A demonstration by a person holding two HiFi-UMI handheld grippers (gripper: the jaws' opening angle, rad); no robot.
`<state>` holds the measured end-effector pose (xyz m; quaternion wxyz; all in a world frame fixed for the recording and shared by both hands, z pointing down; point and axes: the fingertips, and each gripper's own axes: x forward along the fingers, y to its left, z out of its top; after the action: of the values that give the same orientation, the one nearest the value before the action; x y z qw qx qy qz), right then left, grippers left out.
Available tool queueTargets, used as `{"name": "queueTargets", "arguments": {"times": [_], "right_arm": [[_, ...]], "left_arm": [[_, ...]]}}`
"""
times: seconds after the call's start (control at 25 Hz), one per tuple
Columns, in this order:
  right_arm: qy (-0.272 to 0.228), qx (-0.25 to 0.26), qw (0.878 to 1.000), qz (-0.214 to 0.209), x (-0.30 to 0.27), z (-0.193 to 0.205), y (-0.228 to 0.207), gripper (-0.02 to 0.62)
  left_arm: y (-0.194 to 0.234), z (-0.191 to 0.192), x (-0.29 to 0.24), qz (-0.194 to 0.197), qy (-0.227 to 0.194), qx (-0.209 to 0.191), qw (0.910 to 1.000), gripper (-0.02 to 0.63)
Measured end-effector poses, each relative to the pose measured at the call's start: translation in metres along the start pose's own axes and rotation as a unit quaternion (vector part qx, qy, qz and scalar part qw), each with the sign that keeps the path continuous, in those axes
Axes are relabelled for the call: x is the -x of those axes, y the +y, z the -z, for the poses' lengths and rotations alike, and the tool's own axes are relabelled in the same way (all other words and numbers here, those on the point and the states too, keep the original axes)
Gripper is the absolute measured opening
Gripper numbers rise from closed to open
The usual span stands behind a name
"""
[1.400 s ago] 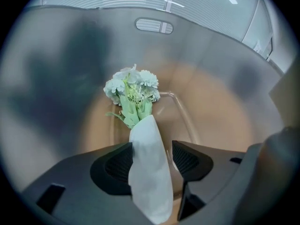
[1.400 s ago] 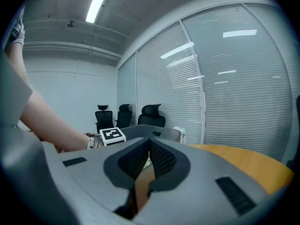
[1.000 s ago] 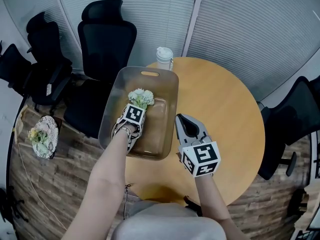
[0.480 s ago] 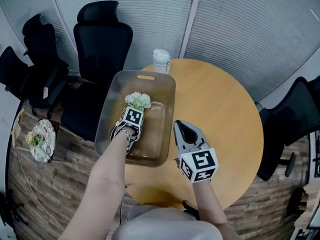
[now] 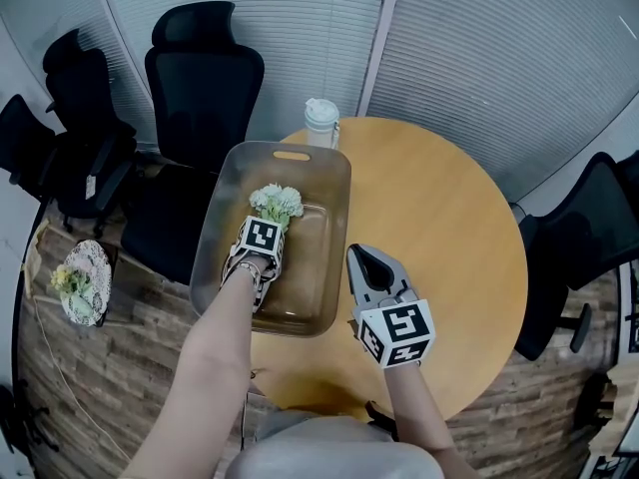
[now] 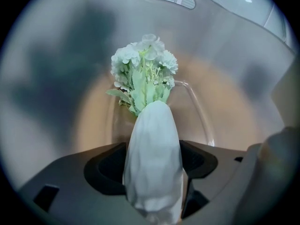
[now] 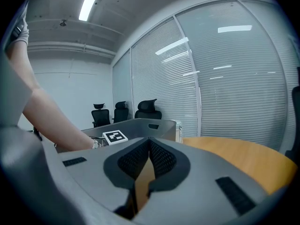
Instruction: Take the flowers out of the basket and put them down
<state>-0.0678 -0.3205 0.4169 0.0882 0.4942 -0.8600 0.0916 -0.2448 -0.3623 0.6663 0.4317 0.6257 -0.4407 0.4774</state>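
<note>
left gripper [image 5: 266,220]: jaws just opened wider, astride wrap of flowers [image 5: 277,200]
flowers: in basket [image 5: 225,213]
right gripper [image 5: 363,254]: pressed together, empty

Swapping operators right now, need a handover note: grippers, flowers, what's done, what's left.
Left gripper: down in the basket, fingers have just been opening, either side of the white wrap of the bouquet; no firm grip evident.
Right gripper: shut, empty, over the table beside the basket.
Done: nothing out yet; bouquet lies in the basket.
To do: grasp it, lift it out, put it down.
</note>
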Motion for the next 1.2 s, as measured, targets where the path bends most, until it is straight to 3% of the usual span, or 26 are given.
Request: {"name": "queueTargets", "arguments": {"times": [0.16, 0.44, 0.6, 1.2], "right_arm": [[0.001, 0.003, 1.0, 0.002, 0.003, 0.0, 0.0, 0.025], [0.01, 0.005, 1.0, 0.006, 0.007, 0.006, -0.005, 0.025], [0.009, 0.008, 1.0, 0.0, 0.004, 0.005, -0.002, 0.025], [-0.017, 0.02, 1.0, -0.008, 0.025, -0.014, 0.013, 0.025]], "left_arm": [[0.003, -0.009, 0.006, -0.02, -0.02, -0.023, 0.9993, 0.35], [0.01, -0.022, 0.01, -0.033, -0.055, -0.005, 0.9979, 0.35], [0.008, -0.03, 0.014, -0.038, -0.079, -0.015, 0.996, 0.35], [-0.002, -0.029, 0.043, -0.018, -0.108, 0.001, 0.994, 0.35]]}}
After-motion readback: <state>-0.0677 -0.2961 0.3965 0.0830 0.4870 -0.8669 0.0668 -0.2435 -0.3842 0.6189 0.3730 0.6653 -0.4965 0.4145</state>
